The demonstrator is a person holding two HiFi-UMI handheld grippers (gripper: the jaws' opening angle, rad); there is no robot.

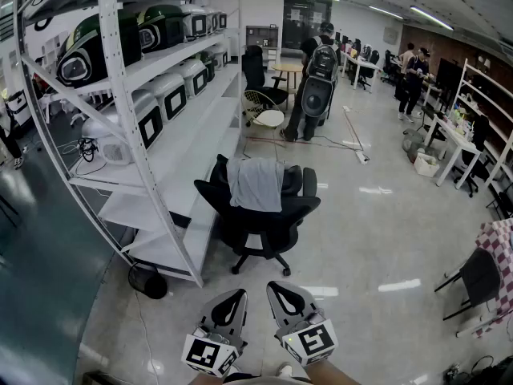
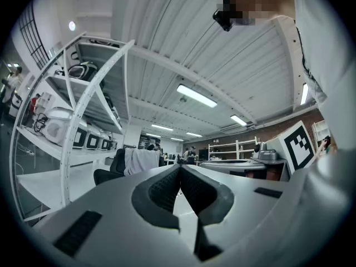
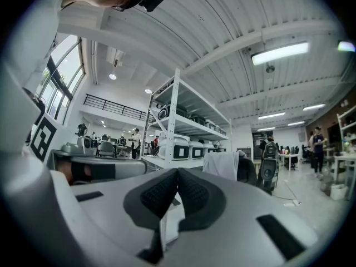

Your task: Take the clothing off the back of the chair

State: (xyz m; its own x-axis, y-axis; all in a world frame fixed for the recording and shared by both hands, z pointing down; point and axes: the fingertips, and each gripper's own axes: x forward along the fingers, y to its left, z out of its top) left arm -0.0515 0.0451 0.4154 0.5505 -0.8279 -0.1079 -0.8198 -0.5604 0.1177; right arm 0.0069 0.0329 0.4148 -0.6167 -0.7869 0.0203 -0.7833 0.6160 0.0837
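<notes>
A grey garment (image 1: 256,184) hangs over the back of a black office chair (image 1: 260,223) in the middle of the floor, beside the shelving. Both grippers sit near the bottom edge of the head view, well short of the chair. My left gripper (image 1: 236,297) is shut with nothing in it, and my right gripper (image 1: 280,289) is shut and empty too. In the left gripper view the garment (image 2: 141,160) shows small, left of the closed jaws (image 2: 180,168). In the right gripper view the garment (image 3: 221,164) and chair (image 3: 246,171) lie right of the closed jaws (image 3: 178,171).
A tall white shelving rack (image 1: 144,119) with boxed appliances runs along the left. A small black bin (image 1: 147,280) stands at its foot. People (image 1: 317,79) stand farther back among desks. A checkered cloth on a chair (image 1: 497,271) is at the right.
</notes>
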